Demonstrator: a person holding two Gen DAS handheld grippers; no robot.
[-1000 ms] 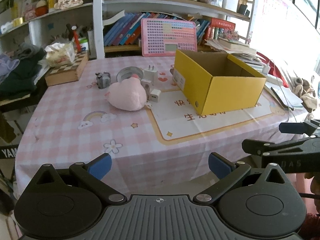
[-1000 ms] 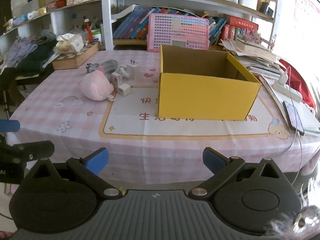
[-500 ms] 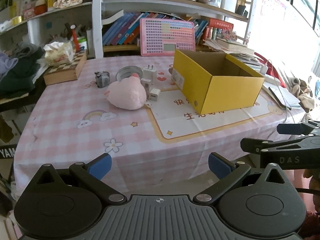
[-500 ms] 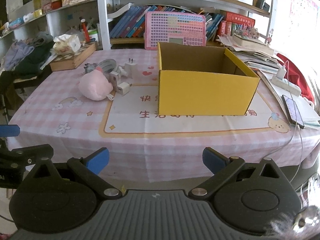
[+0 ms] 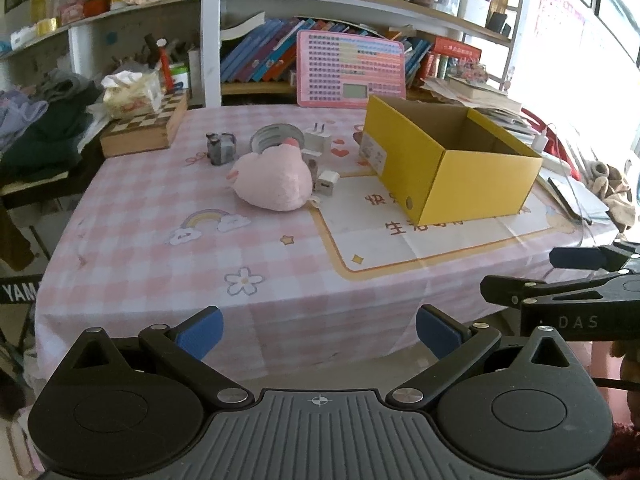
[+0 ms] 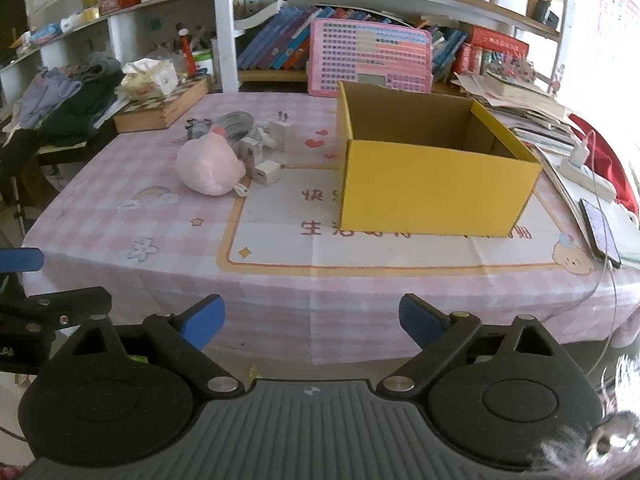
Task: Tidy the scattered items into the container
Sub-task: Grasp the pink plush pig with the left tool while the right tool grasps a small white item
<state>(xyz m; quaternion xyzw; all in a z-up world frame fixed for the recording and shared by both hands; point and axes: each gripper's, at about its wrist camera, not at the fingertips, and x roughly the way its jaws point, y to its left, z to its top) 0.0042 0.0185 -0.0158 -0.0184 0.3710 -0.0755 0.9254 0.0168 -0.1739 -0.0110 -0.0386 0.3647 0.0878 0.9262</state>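
An open yellow cardboard box (image 5: pixel 452 164) (image 6: pixel 432 184) stands on the pink checked table, right of middle. Left of it lie a pink plush toy (image 5: pixel 274 180) (image 6: pixel 208 164), white charger plugs (image 5: pixel 328 182) (image 6: pixel 268 172), a grey tape roll (image 5: pixel 274 138) and a small grey gadget (image 5: pixel 220 148). My left gripper (image 5: pixel 318 332) is open and empty, in front of the table's near edge. My right gripper (image 6: pixel 312 320) is open and empty, also short of the near edge. Each gripper shows at the side of the other's view.
A wooden chessboard box (image 5: pixel 144 128) with a tissue pack sits at the back left. A pink keyboard toy (image 5: pixel 350 68) leans against the bookshelf. A phone (image 6: pixel 600 228), cables and stacked papers lie at the table's right. Dark clothes are piled on the left.
Both grippers have drawn back a little from the table and risen slightly; the table's objects have not moved. Jaws stay open.
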